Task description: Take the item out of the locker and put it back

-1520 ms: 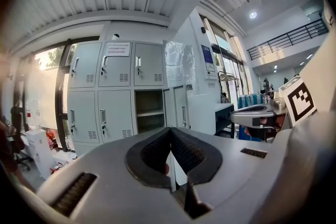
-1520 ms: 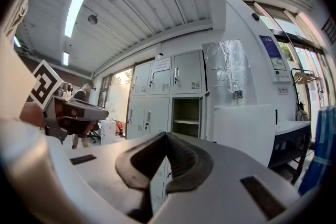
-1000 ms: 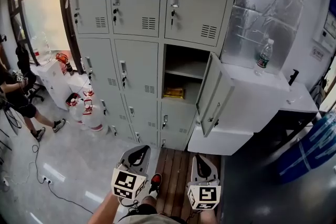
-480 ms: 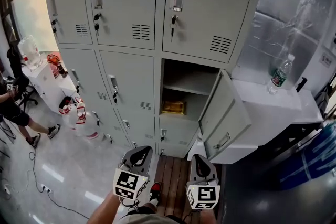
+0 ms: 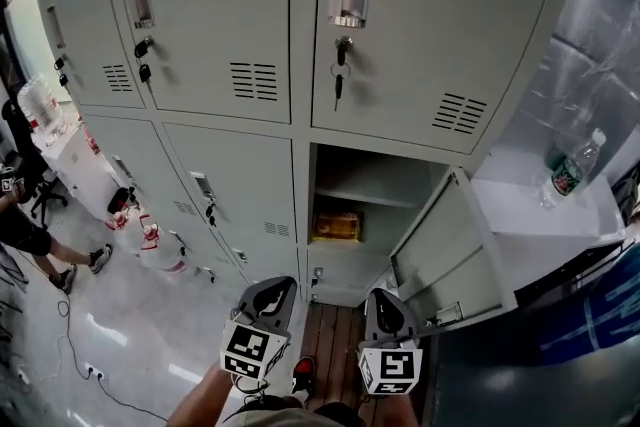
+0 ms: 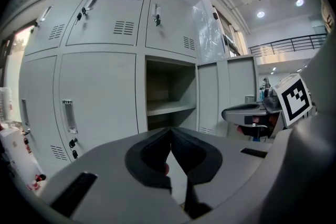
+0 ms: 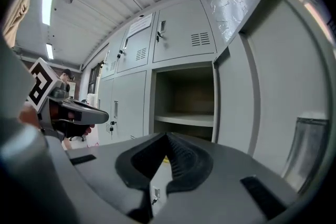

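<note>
- I am standing in front of the open locker (image 5: 372, 173), at lower centre of the head view, so I am judging this to be the approach, with the take-out not yet begun.
- I am holding the left gripper (image 5: 270, 287) low at the bottom of the frame. Its jaws are clenched tip to tip, with nothing between them.
- I am carrying the right gripper (image 5: 385, 297) just beside it, to the right. Its jaws are likewise pressed together and empty.
- The item (image 5: 337, 226), a yellow-orange packet, is lying on the lower floor of the compartment under the inner shelf, well apart from both grippers.
- The door (image 5: 450, 250) is swinging out to the lower right of the opening, close to my right gripper's path.
- Next, I am expecting to need one gripper's jaws spread. I would then raise it and reach in beneath the shelf, clear of the door's edge, and bring the pads either side of the packet before closing.
</note>
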The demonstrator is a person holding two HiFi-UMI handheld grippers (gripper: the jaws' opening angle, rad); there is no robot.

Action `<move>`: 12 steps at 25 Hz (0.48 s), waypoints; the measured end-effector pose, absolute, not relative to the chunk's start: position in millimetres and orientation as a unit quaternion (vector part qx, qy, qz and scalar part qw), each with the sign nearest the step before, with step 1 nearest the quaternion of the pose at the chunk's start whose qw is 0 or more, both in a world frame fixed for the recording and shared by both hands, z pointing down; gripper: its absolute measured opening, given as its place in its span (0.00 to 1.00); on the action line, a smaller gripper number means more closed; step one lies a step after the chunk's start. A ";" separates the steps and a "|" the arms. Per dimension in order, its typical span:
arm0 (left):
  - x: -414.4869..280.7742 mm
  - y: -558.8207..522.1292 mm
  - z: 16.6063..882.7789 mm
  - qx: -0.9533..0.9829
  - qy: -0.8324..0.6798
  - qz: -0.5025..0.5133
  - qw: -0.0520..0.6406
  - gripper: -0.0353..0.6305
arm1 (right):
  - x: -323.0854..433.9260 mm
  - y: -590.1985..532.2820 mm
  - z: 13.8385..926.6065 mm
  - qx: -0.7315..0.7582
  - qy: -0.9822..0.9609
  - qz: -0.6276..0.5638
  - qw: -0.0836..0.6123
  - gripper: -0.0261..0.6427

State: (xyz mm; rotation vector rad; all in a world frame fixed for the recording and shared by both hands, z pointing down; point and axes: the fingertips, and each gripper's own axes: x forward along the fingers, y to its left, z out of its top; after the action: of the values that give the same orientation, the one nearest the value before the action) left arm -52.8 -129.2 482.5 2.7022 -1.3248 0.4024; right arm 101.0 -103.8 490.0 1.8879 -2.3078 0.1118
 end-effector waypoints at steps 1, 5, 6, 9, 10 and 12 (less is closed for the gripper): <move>-54.0 -137.6 486.6 0.888 -0.435 0.136 0.055 0.09 | 100.7 -112.2 493.1 0.631 -0.770 0.040 0.080 0.07; -56.1 -167.7 500.0 0.887 -0.434 0.145 0.062 0.09 | 103.2 -144.2 508.5 0.634 -0.766 0.048 0.090 0.07; -55.8 -174.0 502.1 0.887 -0.434 0.145 0.063 0.09 | 104.1 -151.6 512.5 0.634 -0.766 0.050 0.092 0.07; -54.2 -191.4 514.8 0.885 -0.434 0.150 0.073 0.09 | 107.1 -173.1 526.2 0.633 -0.766 0.055 0.099 0.07; -53.9 -197.2 520.9 0.884 -0.435 0.153 0.077 0.09 | 108.0 -180.0 531.9 0.632 -0.766 0.057 0.102 0.07; -53.3 -207.6 533.0 0.881 -0.436 0.160 0.084 0.09 | 109.3 -191.7 544.9 0.630 -0.766 0.063 0.110 0.07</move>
State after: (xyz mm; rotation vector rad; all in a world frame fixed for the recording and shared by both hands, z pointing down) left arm -53.3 -207.6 533.0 2.6307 -1.3026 0.4787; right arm 109.3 -191.7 544.9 1.8514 -2.2527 0.1859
